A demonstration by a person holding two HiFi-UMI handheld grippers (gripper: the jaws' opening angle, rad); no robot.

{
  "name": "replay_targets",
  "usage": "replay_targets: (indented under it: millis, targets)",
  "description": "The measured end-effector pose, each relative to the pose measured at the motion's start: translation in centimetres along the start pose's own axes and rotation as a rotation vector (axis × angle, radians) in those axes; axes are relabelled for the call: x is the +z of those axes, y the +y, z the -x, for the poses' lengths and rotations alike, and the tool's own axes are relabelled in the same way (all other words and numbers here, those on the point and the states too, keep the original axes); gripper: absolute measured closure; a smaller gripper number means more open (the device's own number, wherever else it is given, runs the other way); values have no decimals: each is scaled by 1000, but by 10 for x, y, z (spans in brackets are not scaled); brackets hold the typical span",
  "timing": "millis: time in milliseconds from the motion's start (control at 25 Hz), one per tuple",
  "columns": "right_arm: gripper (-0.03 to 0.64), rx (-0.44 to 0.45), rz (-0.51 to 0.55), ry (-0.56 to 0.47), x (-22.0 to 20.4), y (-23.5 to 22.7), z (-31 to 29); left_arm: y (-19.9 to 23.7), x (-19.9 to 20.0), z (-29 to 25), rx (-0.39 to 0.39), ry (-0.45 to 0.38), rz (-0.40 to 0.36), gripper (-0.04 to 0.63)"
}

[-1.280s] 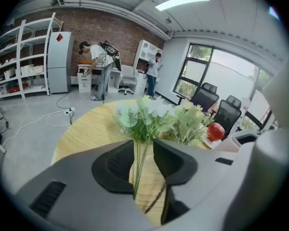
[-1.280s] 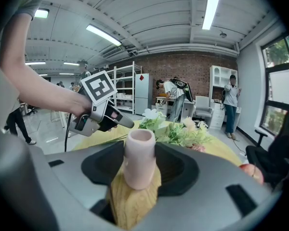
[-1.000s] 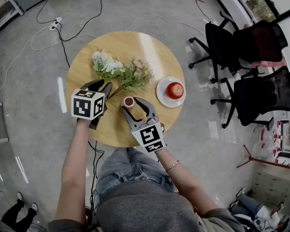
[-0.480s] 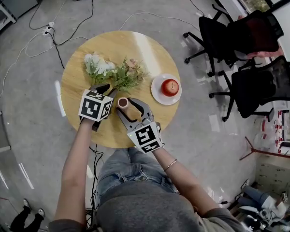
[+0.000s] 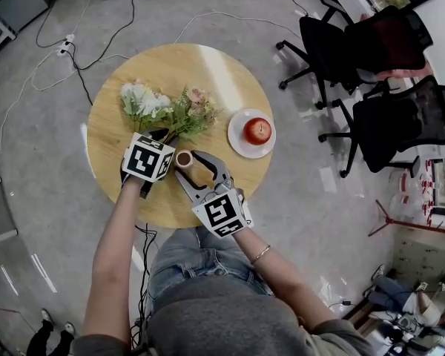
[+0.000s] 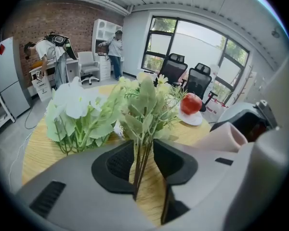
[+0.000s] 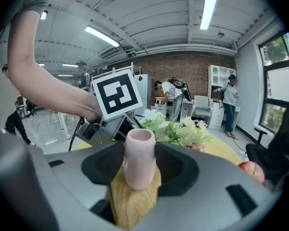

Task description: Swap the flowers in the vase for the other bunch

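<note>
Left gripper (image 5: 162, 136), fingers clamped on the green bunch (image 5: 190, 114), is now tighter beside the pink vase (image 5: 184, 158), which the right gripper (image 5: 189, 165) grips. Round wooden worktop (image 5: 208, 73), grey office floor (image 5: 304, 188).

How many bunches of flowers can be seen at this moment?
2. The white bunch lies on the table, at the far left. The pinkish bunch is right beside it, with its stems clamped in the left gripper. None seems hidden.
</note>
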State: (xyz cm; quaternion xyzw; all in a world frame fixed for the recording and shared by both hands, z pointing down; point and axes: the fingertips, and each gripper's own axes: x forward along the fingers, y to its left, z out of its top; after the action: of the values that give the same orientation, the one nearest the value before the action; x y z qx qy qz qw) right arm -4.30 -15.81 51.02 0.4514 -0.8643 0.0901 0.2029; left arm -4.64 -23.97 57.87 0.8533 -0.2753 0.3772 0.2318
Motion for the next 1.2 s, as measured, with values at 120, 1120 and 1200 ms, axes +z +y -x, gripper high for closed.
replay_targets:
  millis: [120, 1120, 1200]
  targets:
    - [403, -6, 0, 5, 0, 0, 0, -1, 0, -6, -12, 32, -15, 459]
    - [403, -13, -8, 0, -2, -4, 2, -7, 19, 12, -3, -56, -16, 551]
    - [403, -14, -7, -1, -3, -4, 2, -9, 23, 20, 1, -85, -9, 551]
